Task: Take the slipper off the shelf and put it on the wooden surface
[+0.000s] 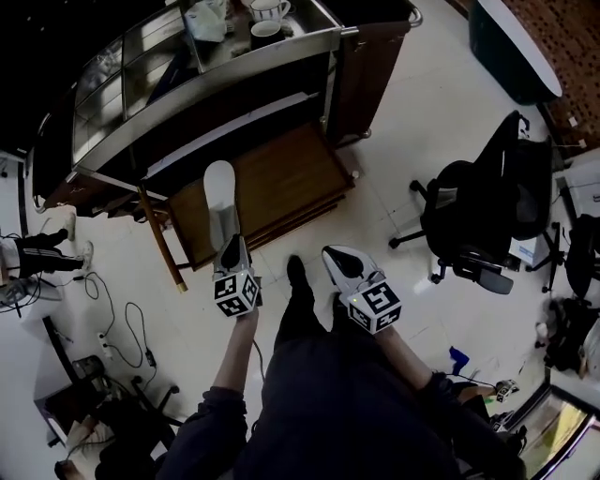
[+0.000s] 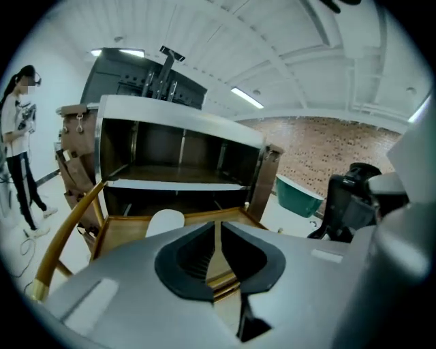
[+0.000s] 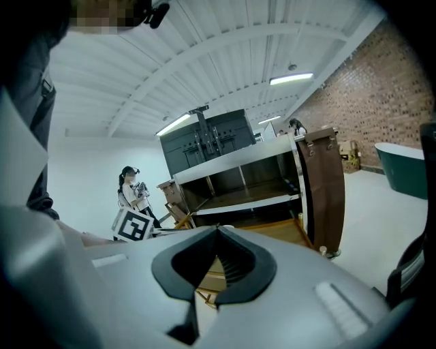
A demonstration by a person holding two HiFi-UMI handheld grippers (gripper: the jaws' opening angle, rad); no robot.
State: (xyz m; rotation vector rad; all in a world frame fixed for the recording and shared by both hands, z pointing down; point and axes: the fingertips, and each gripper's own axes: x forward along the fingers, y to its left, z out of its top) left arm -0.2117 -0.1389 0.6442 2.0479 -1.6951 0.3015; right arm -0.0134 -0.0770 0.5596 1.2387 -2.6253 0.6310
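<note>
The slipper (image 1: 220,192) lies by the wooden surface's (image 1: 281,178) front edge. Your left tool (image 1: 232,247), narrowly apart and empty, should back straight off without nudging it.

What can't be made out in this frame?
The slipper has its near end hidden by the left gripper in the head view; the left gripper view shows only its tip.
The cup is cut off by the head view's top edge.
The bystander is too small for detail in the right gripper view.
</note>
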